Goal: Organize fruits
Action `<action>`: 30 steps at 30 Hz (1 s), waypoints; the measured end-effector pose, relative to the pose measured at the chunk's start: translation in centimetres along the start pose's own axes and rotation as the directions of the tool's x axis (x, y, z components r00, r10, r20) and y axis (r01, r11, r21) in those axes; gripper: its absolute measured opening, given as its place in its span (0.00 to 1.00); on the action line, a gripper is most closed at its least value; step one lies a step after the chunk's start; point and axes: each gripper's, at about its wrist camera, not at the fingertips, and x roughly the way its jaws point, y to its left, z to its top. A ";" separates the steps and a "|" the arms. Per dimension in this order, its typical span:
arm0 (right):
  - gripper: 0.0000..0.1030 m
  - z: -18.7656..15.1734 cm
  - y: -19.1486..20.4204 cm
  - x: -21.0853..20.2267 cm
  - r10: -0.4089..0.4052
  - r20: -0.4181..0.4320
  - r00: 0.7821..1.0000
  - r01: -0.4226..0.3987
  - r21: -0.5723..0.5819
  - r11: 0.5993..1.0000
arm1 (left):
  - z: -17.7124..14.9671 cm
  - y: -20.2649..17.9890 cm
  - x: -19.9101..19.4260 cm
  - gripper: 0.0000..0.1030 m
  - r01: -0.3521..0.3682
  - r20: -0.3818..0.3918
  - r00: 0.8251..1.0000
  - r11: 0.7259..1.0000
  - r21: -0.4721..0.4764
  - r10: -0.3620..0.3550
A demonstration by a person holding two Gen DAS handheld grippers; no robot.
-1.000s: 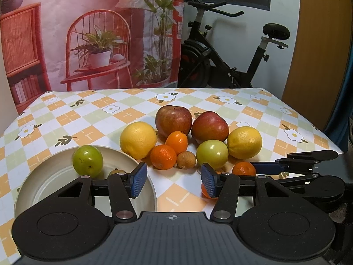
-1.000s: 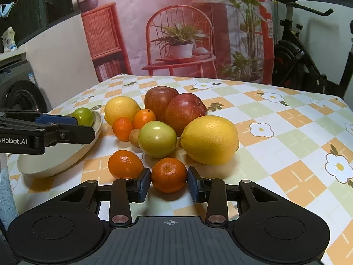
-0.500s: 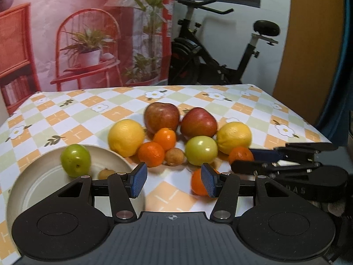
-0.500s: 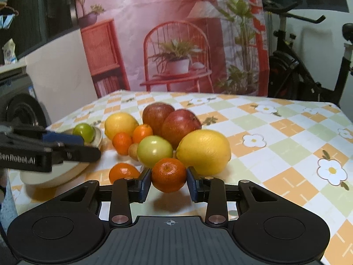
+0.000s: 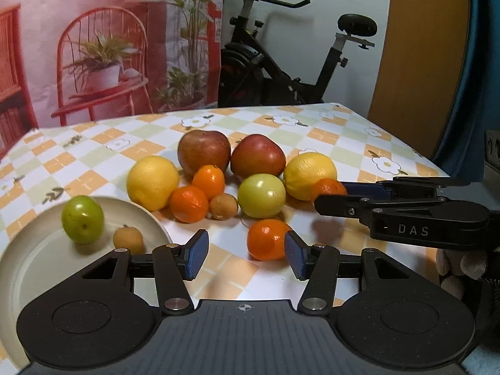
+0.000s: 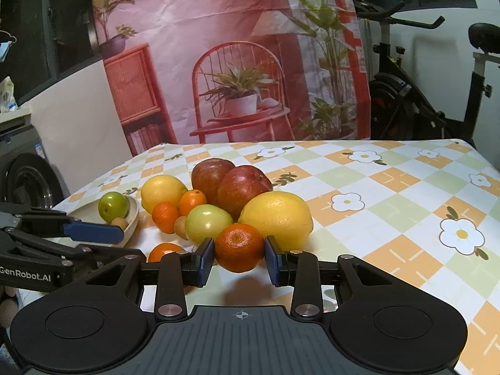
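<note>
My right gripper (image 6: 239,261) is shut on a tangerine (image 6: 239,247) and holds it just above the checked tablecloth (image 6: 390,218), in front of a yellow lemon (image 6: 278,215). The left wrist view shows that held tangerine (image 5: 328,186) at the right gripper's tips. My left gripper (image 5: 247,257) stands open low over the table; a second tangerine (image 5: 265,239) lies just ahead of its right pad, untouched. A cream plate (image 5: 34,262) at the left holds a green fruit (image 5: 82,218) and a small brown fruit (image 5: 128,239).
Two red apples (image 5: 203,151), another lemon (image 5: 153,182), a green apple (image 5: 261,195), two more tangerines (image 5: 189,203) and a small brown fruit (image 5: 223,206) cluster mid-table. An exercise bike (image 5: 281,72) and a printed backdrop (image 5: 109,47) stand behind. The table's right edge runs near an orange door (image 5: 422,47).
The right gripper has raised its tangerine off the cloth. The left view has swung slightly right, so the loose tangerine now sits nearer the gap between its fingers.
</note>
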 end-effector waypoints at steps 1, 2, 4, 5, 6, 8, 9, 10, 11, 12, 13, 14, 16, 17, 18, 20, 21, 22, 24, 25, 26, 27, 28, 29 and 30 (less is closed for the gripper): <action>0.31 0.0 0.0 0.0 0.000 0.001 1.000 0.000 0.001 1.000 | 0.0 0.2 0.2 0.55 0.014 -0.007 1.000 1.000 -0.011 -0.014; 0.31 0.0 0.0 0.0 -0.001 0.002 1.000 0.001 0.004 1.000 | 0.0 0.3 0.4 0.55 0.032 -0.017 0.999 0.999 -0.020 -0.032; 0.31 0.0 -0.1 0.0 -0.002 0.004 1.000 0.002 0.014 1.000 | 0.1 0.2 0.8 0.55 0.046 -0.034 0.998 0.999 -0.021 -0.046; 0.31 0.0 -0.2 0.0 -0.003 0.005 1.000 0.003 0.018 1.000 | 0.1 0.1 1.0 0.55 0.049 -0.037 0.998 0.999 -0.018 -0.049; 0.31 0.0 -0.2 -0.1 -0.004 0.005 1.000 0.003 0.021 1.000 | 0.1 0.1 1.2 0.55 0.051 -0.040 0.998 0.999 -0.018 -0.052; 0.31 0.0 -0.2 -0.1 -0.005 0.007 1.000 0.005 0.025 1.000 | 0.2 0.0 1.6 0.55 0.050 -0.050 0.997 0.999 -0.014 -0.051; 0.31 0.0 -0.2 -0.1 -0.006 0.008 1.000 0.005 0.028 1.000 | 0.2 0.0 1.8 0.55 0.050 -0.054 0.997 0.999 -0.010 -0.050; 0.31 0.0 -0.3 -0.1 -0.006 0.009 1.000 0.006 0.031 1.000 | 0.2 -0.1 2.0 0.55 0.048 -0.056 0.997 0.999 -0.004 -0.049; 0.31 0.0 -0.3 -0.1 -0.007 0.009 1.000 0.007 0.034 0.999 | 0.2 -0.1 2.2 0.55 0.045 -0.058 0.997 0.999 0.004 -0.045; 0.31 0.0 -0.3 -0.1 -0.007 0.009 1.000 0.007 0.035 0.999 | 0.2 -0.1 2.3 0.55 0.041 -0.060 0.997 0.999 0.011 -0.040; 0.31 0.0 -0.3 -0.1 -0.007 0.009 1.000 0.007 0.035 0.999 | 0.2 -0.2 2.5 0.55 0.039 -0.063 0.997 0.999 0.017 -0.037; 0.31 0.0 -0.3 -0.1 -0.007 0.009 1.000 0.007 0.035 0.999 | 0.3 -0.1 2.6 0.55 0.046 -0.062 0.997 0.999 0.015 -0.045; 0.31 0.0 -0.3 -0.1 -0.007 0.007 1.000 0.007 0.035 0.999 | 0.4 0.0 2.8 0.55 0.053 -0.058 0.997 0.999 0.011 -0.052; 0.31 0.0 -0.3 -0.1 -0.007 0.007 1.000 0.007 0.034 0.999 | 0.4 0.0 2.9 0.55 0.054 -0.057 0.997 0.998 0.012 -0.053; 0.31 0.0 -0.3 -0.1 -0.007 0.006 1.000 0.007 0.033 0.999 | 0.5 -0.1 3.0 0.55 0.056 -0.058 0.997 0.998 0.014 -0.055; 0.31 0.0 -0.3 -0.1 -0.008 0.004 1.000 0.008 0.032 0.999 | 0.6 -0.3 3.3 0.55 0.064 -0.065 0.996 0.998 0.020 -0.063; 0.31 0.0 -0.3 -0.2 -0.008 0.004 1.000 0.008 0.032 0.999 | 0.6 -0.4 3.5 0.55 0.067 -0.071 0.995 0.997 0.025 -0.065; 0.31 0.0 -0.3 -0.2 -0.008 0.004 1.000 0.008 0.032 0.999 | 0.5 -0.5 3.7 0.54 0.071 -0.077 0.995 0.997 0.030 -0.068; 0.31 0.0 -0.3 -0.1 -0.008 0.005 1.000 0.008 0.034 0.999 | 0.4 -0.4 3.8 0.52 0.078 -0.084 0.994 0.996 0.030 -0.075; 0.31 0.0 -0.3 -0.1 -0.008 0.004 1.000 0.008 0.035 0.999 | 0.4 -0.4 3.9 0.46 0.080 -0.086 0.993 0.996 0.028 -0.078; 0.31 0.0 -0.2 -0.1 -0.008 0.004 1.000 0.008 0.035 0.999 | 0.3 -0.4 3.9 0.43 0.082 -0.086 0.993 0.996 0.026 -0.080; 0.31 0.0 -0.2 0.0 -0.007 0.003 1.000 0.007 0.035 0.999 | 0.3 -0.3 3.9 0.41 0.086 -0.083 0.993 0.996 0.022 -0.084; 0.31 0.0 -0.3 0.0 -0.008 0.003 1.000 0.008 0.035 0.999 | 0.3 -0.2 3.8 0.39 0.089 -0.078 0.993 0.996 0.016 -0.087; 0.31 0.0 -0.3 0.0 -0.007 0.002 1.000 0.007 0.035 0.999 | 0.4 -0.2 3.8 0.38 0.091 -0.074 0.993 0.996 0.013 -0.090; 0.31 -0.1 -0.3 0.0 -0.007 0.002 1.000 0.007 0.036 0.999 | 0.4 -0.2 3.8 0.38 0.088 -0.075 0.993 0.996 0.013 -0.087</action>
